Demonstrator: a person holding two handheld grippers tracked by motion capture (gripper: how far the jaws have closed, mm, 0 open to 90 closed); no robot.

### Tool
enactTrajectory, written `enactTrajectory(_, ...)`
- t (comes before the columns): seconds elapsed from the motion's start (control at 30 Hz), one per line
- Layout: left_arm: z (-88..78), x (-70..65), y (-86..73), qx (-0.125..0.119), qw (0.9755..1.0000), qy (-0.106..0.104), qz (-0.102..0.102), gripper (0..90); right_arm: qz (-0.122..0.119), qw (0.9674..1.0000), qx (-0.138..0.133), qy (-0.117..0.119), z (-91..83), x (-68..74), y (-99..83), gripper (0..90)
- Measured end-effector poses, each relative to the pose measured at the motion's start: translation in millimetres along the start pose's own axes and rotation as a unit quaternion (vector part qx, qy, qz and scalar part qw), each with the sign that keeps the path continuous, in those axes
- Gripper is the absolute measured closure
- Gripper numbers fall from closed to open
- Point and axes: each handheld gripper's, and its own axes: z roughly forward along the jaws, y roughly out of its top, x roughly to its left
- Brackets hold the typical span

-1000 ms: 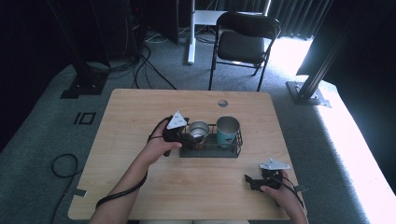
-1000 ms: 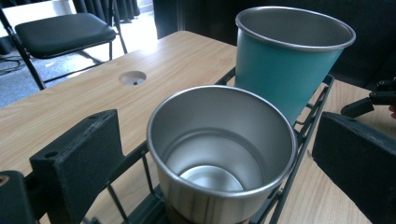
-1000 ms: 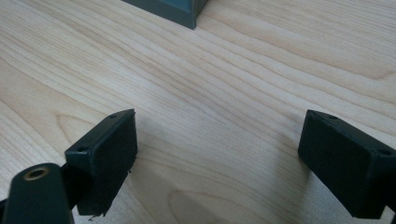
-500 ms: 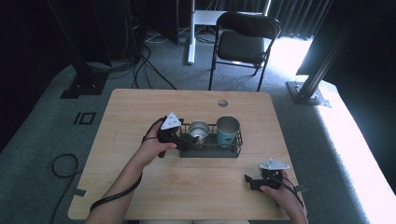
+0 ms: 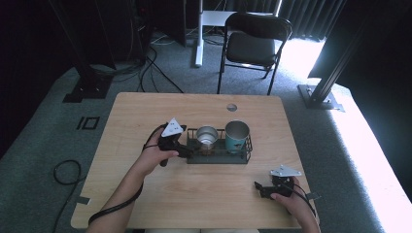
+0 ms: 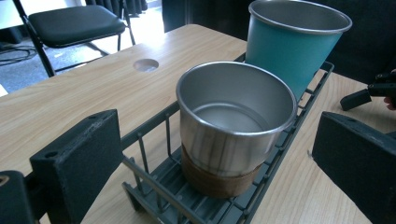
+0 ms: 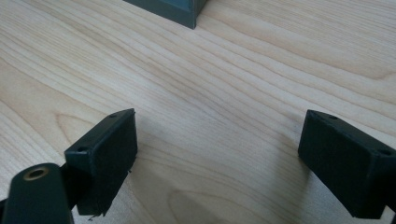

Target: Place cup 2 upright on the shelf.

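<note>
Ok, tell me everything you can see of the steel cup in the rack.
The steel cup is a short, round, shiny metal cup with a rolled rim and a brown, cork-like band around its base. It stands upright and empty in the dark wire rack, at the end nearer the left gripper, beside the taller teal cup. The open jaws flank it without touching; it rests on the rack's floor.

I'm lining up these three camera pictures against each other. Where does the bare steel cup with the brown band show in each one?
High view: steel cup stands mid-table in the left part of the wire rack, beside the teal cup.
Left gripper view: it stands centre frame, just ahead of the open left tongs.
Right gripper view: not in it.
Shared landmark: the rack, whose corner sits at that view's top edge.
</note>
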Motion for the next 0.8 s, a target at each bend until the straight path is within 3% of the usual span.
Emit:
enactTrajectory(0.47,-16.8,5.0,-9.6,0.006,0.9999,0.016,-0.001,2.5,0.000,1.0000,0.000,0.000,0.0,0.0,0.0,11.3)
enactTrajectory(0.8,-31.0,12.4,-23.9,0.011,0.9993,0.032,-0.015,2.5,0.001,1.0000,0.001,0.000,-0.1,0.1,0.0,11.3)
